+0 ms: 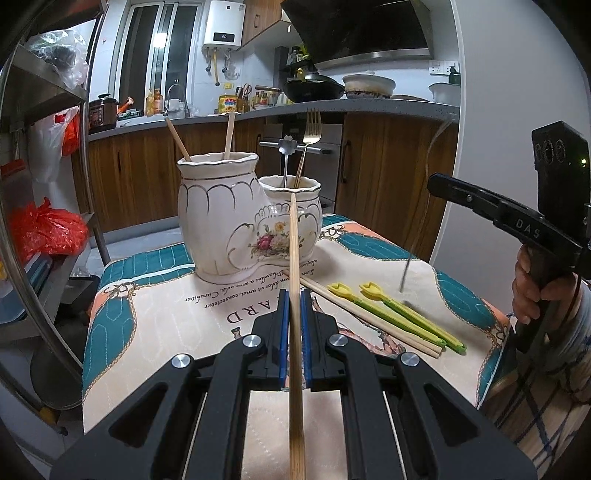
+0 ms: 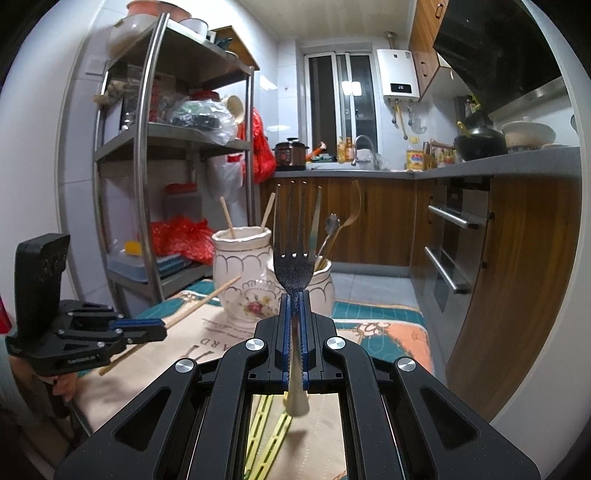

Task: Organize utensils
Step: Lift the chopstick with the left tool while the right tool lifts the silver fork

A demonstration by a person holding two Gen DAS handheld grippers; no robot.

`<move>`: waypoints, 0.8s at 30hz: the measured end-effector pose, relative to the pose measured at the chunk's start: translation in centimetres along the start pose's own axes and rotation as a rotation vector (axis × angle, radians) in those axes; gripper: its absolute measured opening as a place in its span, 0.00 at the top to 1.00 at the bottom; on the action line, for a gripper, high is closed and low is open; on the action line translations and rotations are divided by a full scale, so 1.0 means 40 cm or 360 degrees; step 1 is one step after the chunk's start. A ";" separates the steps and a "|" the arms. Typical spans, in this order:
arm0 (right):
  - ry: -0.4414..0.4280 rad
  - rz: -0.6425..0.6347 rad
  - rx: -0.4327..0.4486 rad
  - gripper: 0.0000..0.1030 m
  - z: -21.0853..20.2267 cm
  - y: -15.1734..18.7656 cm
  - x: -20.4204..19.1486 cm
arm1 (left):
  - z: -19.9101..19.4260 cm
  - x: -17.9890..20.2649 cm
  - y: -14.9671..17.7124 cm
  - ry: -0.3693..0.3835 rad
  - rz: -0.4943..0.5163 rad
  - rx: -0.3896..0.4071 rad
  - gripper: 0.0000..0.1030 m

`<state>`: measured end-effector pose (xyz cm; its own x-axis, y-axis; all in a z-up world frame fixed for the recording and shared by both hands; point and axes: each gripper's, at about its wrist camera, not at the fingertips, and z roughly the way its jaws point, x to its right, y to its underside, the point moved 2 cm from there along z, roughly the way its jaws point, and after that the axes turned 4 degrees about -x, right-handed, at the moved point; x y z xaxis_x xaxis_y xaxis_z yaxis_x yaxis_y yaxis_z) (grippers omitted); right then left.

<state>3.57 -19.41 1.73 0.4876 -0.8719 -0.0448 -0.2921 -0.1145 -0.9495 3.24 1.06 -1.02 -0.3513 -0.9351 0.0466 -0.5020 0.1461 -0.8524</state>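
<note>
On the tabletop (image 1: 155,332), which is covered by a printed cloth (image 1: 207,306), stands a white ceramic holder (image 1: 236,225) with two joined pots and a painted flower bouquet. The taller pot keeps two wooden chopsticks (image 1: 229,134), and the lower pot keeps a golden fork (image 1: 312,127) and a spoon with a flower-shaped end (image 1: 287,146). My left gripper (image 1: 294,299) is closed on a wooden chopstick (image 1: 294,243), which points forward to the holder. My right gripper (image 2: 294,306) is closed on the handle of a dark fork (image 2: 295,266), with the tines up, just in front of the lower pot.

On the cloth, to the right of the holder, lie a pair of wooden chopsticks (image 1: 373,317) and two yellow-green training chopsticks (image 1: 402,314), side by side. The cloth carries upside-down script writing; I can read the big letters "ARD" and the words "consectetur" and "sit amet". On the body of my right gripper, seen from the left wrist view, I read "DAS". The white water heater (image 1: 223,24) on the far wall shows "20" on its display.
</note>
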 end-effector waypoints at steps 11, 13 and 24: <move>0.0096 0.0057 -0.0185 0.99 0.041 0.014 0.026 | -0.001 -0.002 0.003 0.0008 -0.0002 -0.0017 0.94; 0.0143 0.0099 -0.0295 0.99 0.073 0.031 0.048 | 0.002 -0.004 0.005 0.0008 -0.0004 -0.0027 0.94; 0.0285 0.0405 -0.0598 0.79 0.172 0.057 0.193 | 0.010 -0.007 0.007 0.0016 -0.0013 -0.0041 0.94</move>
<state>12.31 -23.12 -2.92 0.2227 -0.9589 -0.1760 -0.6767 -0.0221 -0.7359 3.51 1.22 -1.49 -0.3549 -0.9330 0.0590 -0.5249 0.1467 -0.8384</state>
